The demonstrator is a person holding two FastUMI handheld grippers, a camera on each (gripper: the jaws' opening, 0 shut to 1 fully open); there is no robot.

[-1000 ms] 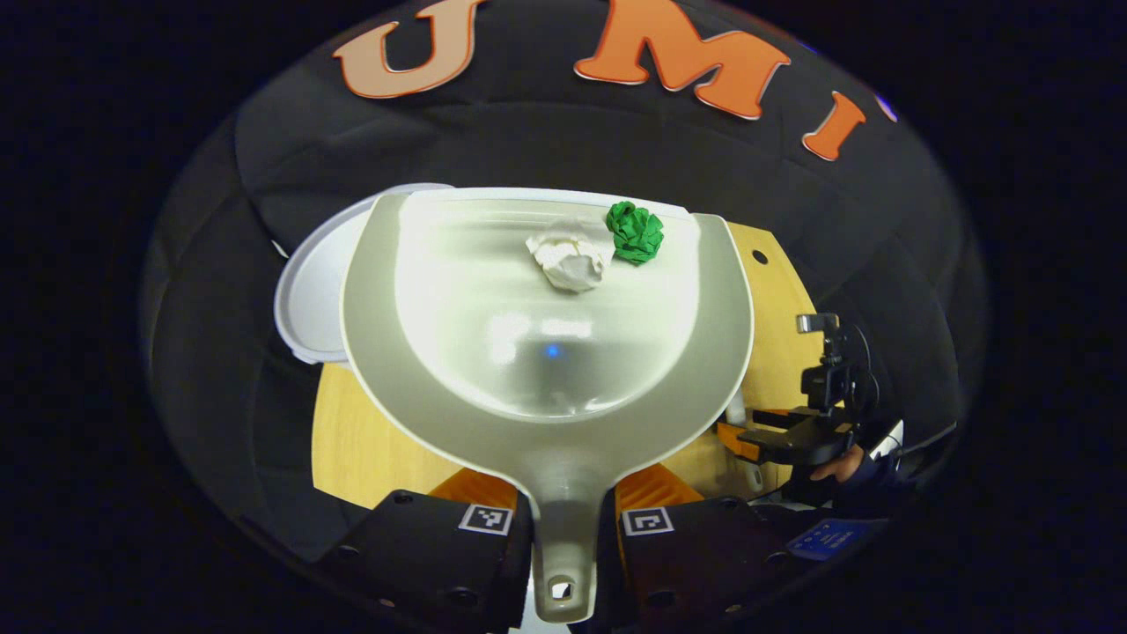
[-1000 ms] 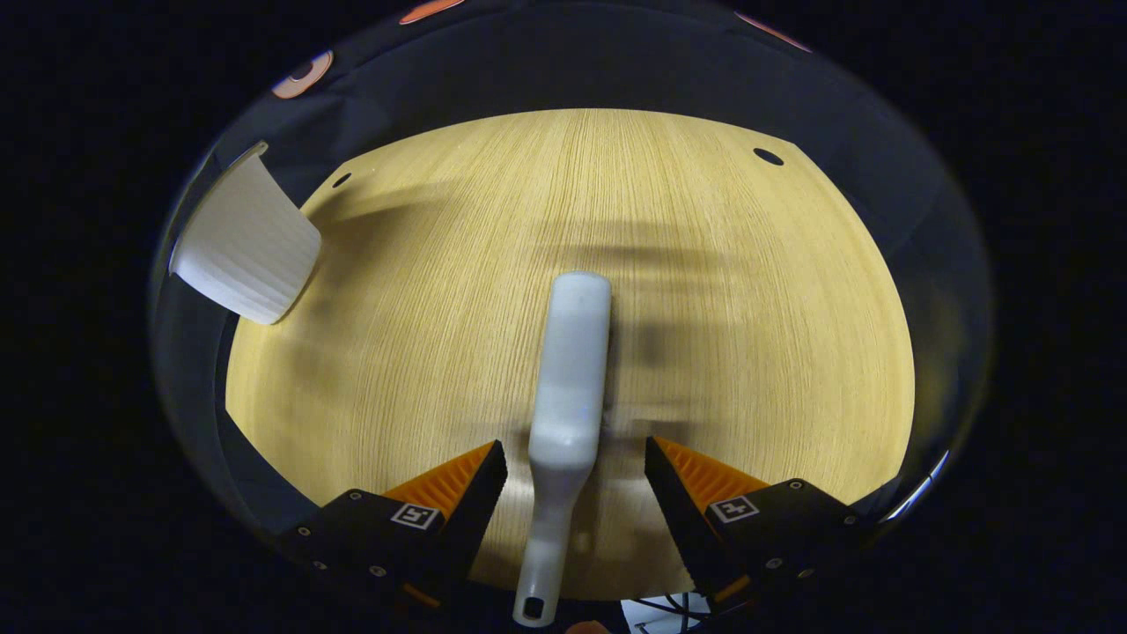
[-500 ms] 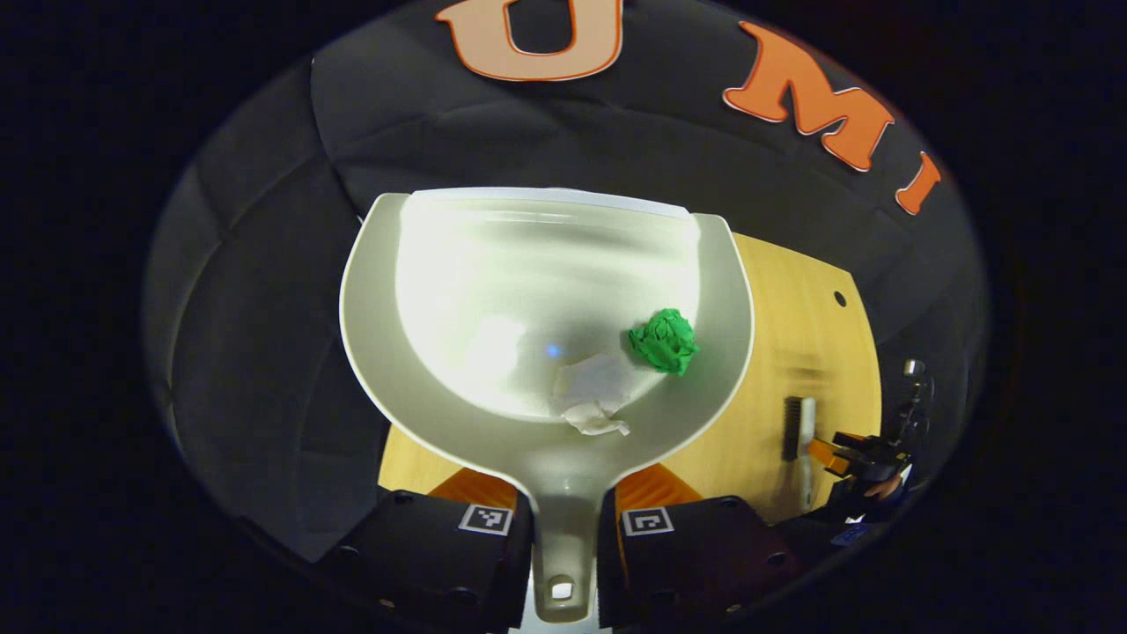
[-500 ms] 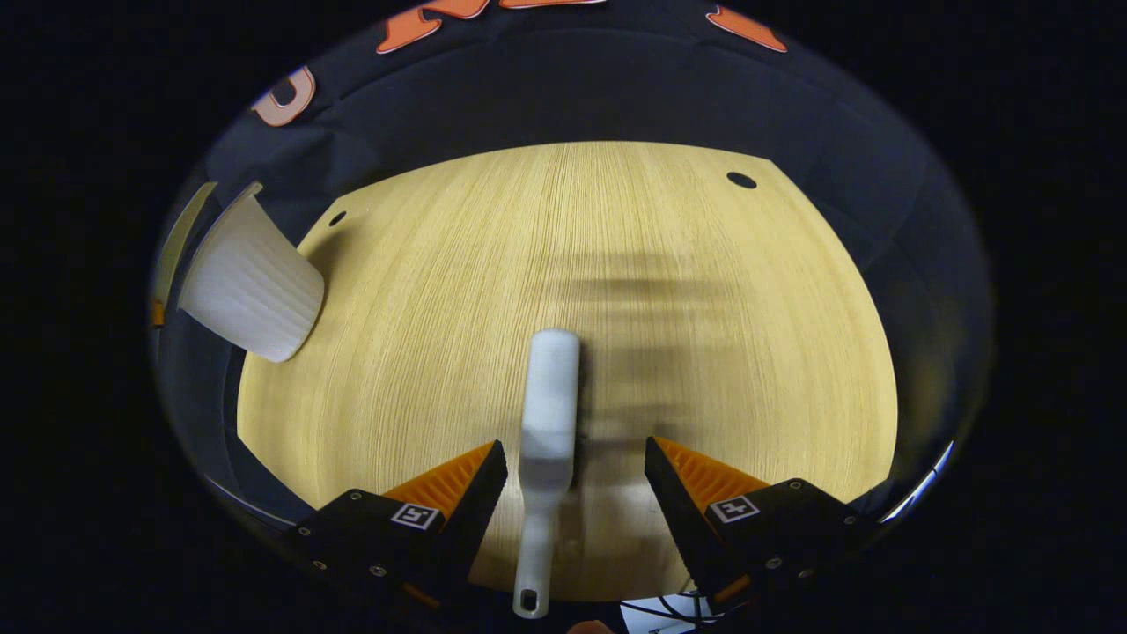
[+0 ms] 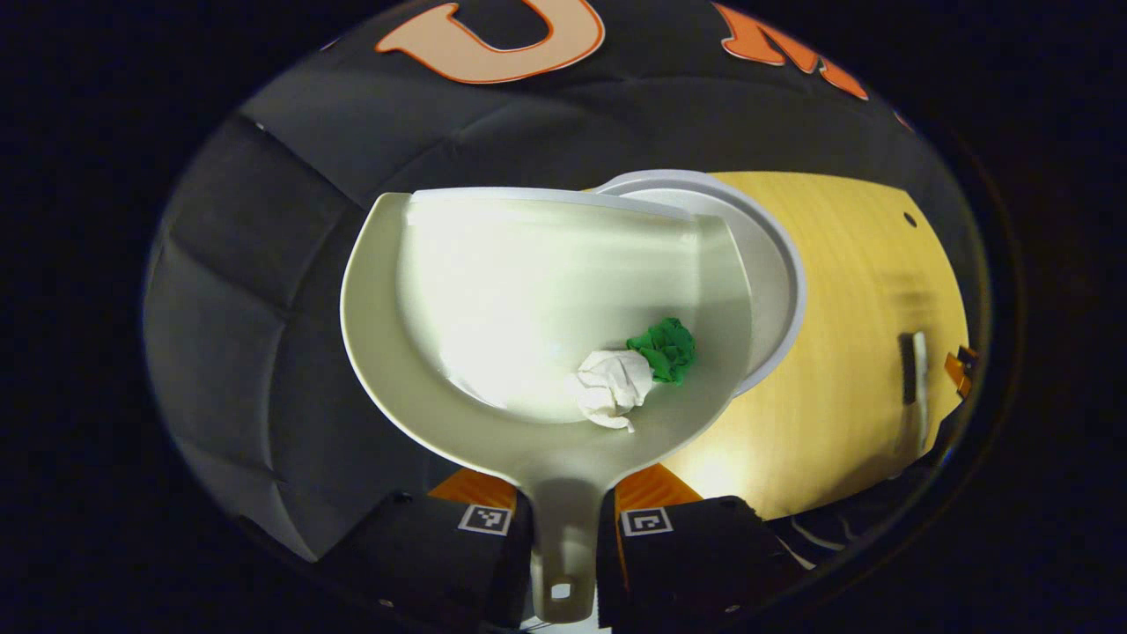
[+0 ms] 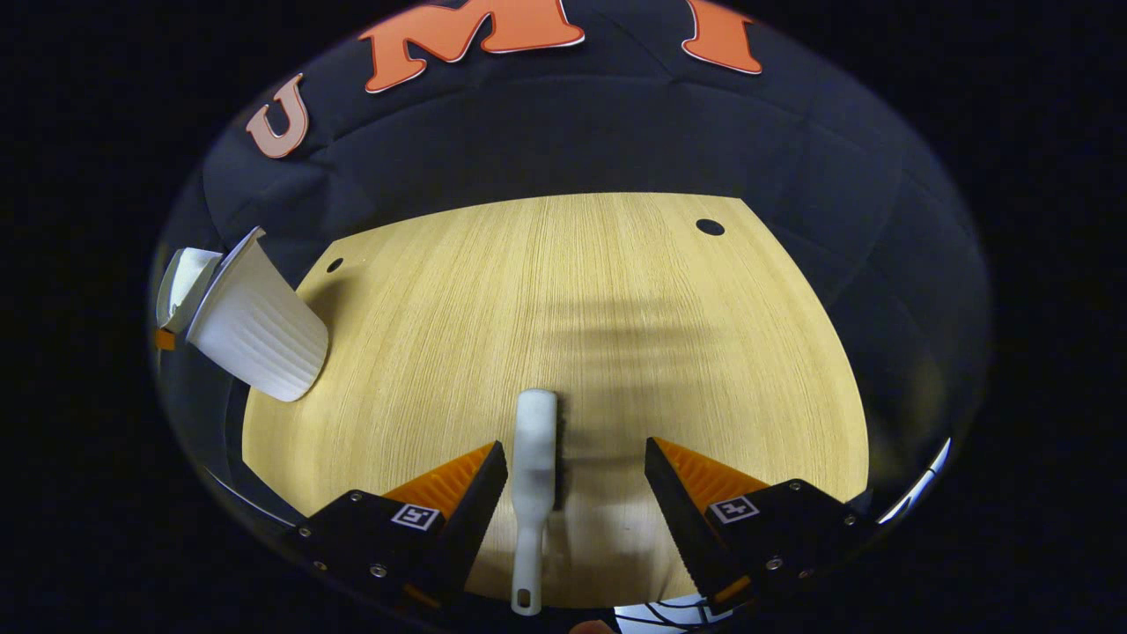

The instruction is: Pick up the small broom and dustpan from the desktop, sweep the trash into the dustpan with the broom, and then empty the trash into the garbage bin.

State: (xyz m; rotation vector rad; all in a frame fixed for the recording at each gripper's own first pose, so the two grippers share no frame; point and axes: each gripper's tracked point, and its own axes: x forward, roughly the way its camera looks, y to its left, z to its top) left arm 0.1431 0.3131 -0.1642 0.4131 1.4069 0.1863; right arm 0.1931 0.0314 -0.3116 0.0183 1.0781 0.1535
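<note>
In the left gripper view my left gripper [image 5: 564, 506] is shut on the handle of the pale dustpan [image 5: 493, 291], held up in front of me. A white paper ball [image 5: 612, 396] and a green paper ball [image 5: 665, 348] lie side by side in the pan near the handle end. The white garbage bin [image 5: 779, 282] shows its rim behind the pan's right side. The small white broom [image 6: 534, 467] lies flat on the wooden table [image 6: 616, 291], between the open fingers of my right gripper [image 6: 577, 493] without touching them. The broom [image 5: 916, 387] also shows far right in the left gripper view.
The ribbed white bin [image 6: 260, 335] stands at the table's left edge in the right gripper view, with a pale edge of the dustpan [image 6: 180, 277] beyond it. Two small holes [image 6: 709, 226] mark the table's far corners. Black cloth surrounds the table.
The left gripper swung the dustpan so the bin now sits behind its right side; both paper balls slid from the front lip to the handle end. The right gripper drew back from the broom.
</note>
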